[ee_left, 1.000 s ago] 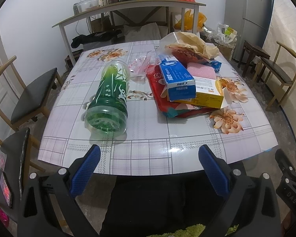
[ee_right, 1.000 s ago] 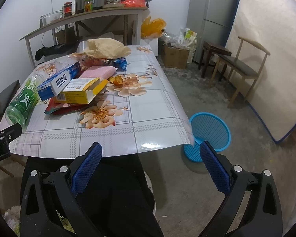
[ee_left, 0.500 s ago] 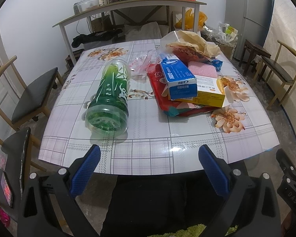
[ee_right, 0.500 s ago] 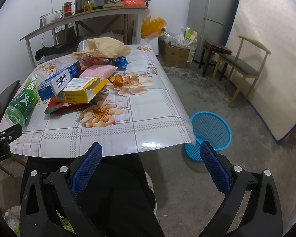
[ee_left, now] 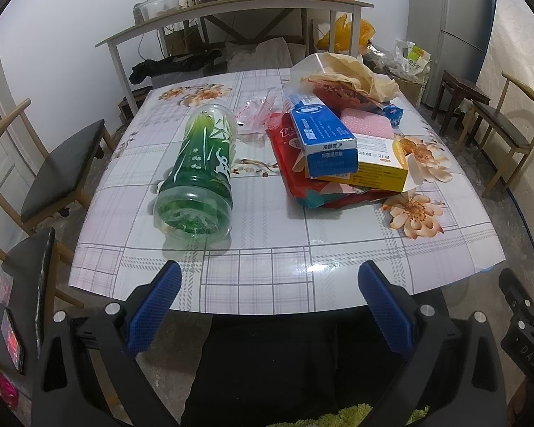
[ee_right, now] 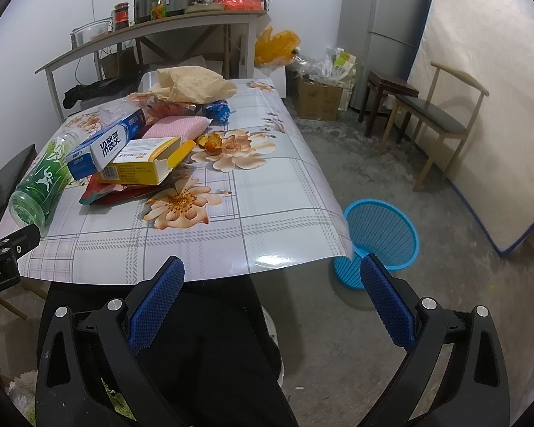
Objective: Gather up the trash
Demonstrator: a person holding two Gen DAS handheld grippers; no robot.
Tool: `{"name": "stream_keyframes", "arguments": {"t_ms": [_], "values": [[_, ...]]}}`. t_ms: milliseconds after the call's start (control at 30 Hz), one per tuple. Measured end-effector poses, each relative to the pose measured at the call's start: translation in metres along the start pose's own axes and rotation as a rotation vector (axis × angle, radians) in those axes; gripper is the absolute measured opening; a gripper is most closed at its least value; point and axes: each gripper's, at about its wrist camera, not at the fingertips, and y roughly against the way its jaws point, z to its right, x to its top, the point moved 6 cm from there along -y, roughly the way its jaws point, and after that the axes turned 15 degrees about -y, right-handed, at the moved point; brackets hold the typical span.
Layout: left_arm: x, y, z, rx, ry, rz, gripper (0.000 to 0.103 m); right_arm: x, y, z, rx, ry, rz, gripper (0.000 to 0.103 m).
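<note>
A green plastic bottle (ee_left: 199,174) lies on its side on the flowered table (ee_left: 267,249), left of a trash pile: a blue box (ee_left: 322,138) on a yellow box (ee_left: 377,167) over a red wrapper (ee_left: 295,174), a pink sponge (ee_left: 365,126) and crumpled brown paper (ee_left: 352,74). The right wrist view shows the same bottle (ee_right: 41,185), blue box (ee_right: 105,146) and yellow box (ee_right: 142,165), plus a blue basket (ee_right: 382,235) on the floor by the table's right corner. My left gripper (ee_left: 267,306) and right gripper (ee_right: 272,306) both hang open and empty just before the near table edge.
Chairs stand left (ee_left: 60,174) and right (ee_left: 498,135) of the table. A shelf table (ee_left: 231,14) with jars and a cooker stands behind, a fridge (ee_right: 391,32) and boxes in the far right corner. A person's dark trousers (ee_left: 284,366) fill the space below the grippers.
The left gripper has drifted slightly, so the table scene sits a little differently in its view. Both grippers stay open and nothing on the table has moved.
</note>
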Motion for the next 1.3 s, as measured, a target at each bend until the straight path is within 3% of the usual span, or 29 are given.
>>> {"name": "stream_keyframes", "arguments": {"t_ms": [333,733,1300], "values": [[0.002,-0.001,-0.004,-0.006,0.001,0.027,0.097,0.004,-0.003,-0.006,0.011,0.005,0.001,0.095],[0.03,0.015,-0.033,0.059,-0.01,0.187,0.097,0.052,0.001,-0.035,0.12,0.026,0.058,0.095],[0.074,-0.008,-0.06,-0.028,0.025,0.22,0.097,0.12,-0.022,-0.085,0.253,0.033,0.057,0.095]]}}
